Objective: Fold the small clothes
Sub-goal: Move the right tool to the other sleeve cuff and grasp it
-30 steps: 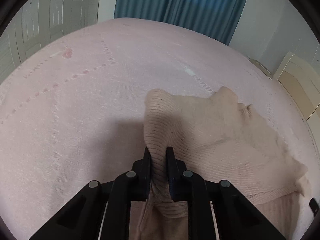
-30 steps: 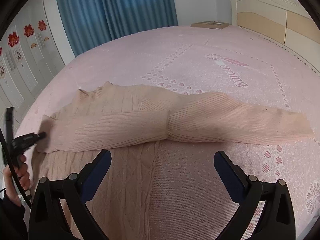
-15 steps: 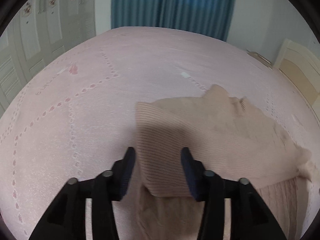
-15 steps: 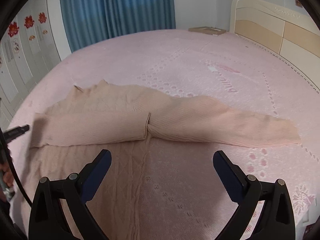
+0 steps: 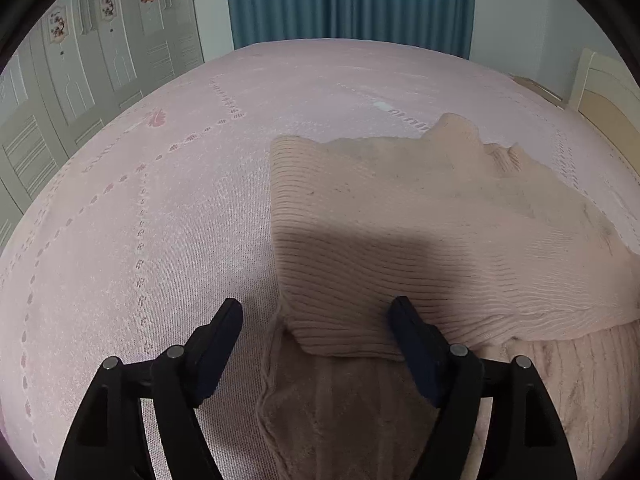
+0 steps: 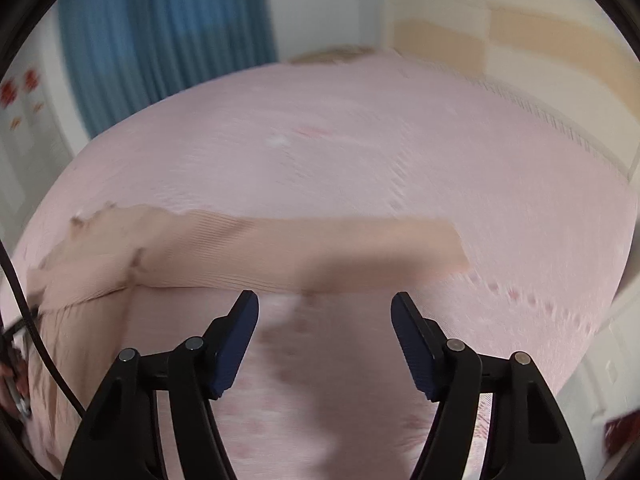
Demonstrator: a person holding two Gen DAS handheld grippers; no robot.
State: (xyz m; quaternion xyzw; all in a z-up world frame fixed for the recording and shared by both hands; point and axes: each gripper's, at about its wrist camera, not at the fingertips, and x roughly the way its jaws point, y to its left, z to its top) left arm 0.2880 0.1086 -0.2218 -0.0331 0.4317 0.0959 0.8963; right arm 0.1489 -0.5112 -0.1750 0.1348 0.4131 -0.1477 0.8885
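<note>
Hovering apart, the left gripper (image 5: 316, 312) holds nothing; the right gripper (image 6: 325, 306) gapes too (blurred view). Snagging the sweater (image 5: 420, 232) could undo its folded sleeve (image 6: 320, 256).

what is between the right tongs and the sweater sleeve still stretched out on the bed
Nothing visible. The right tongs are open above bare pink bedspread, and the outstretched ribbed beige knit sleeve lies flat just ahead of them.

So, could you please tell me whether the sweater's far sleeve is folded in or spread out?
Spread out: in the right wrist view the far sleeve lies straight across the bedspread, while the near sleeve is folded over the body.
</note>
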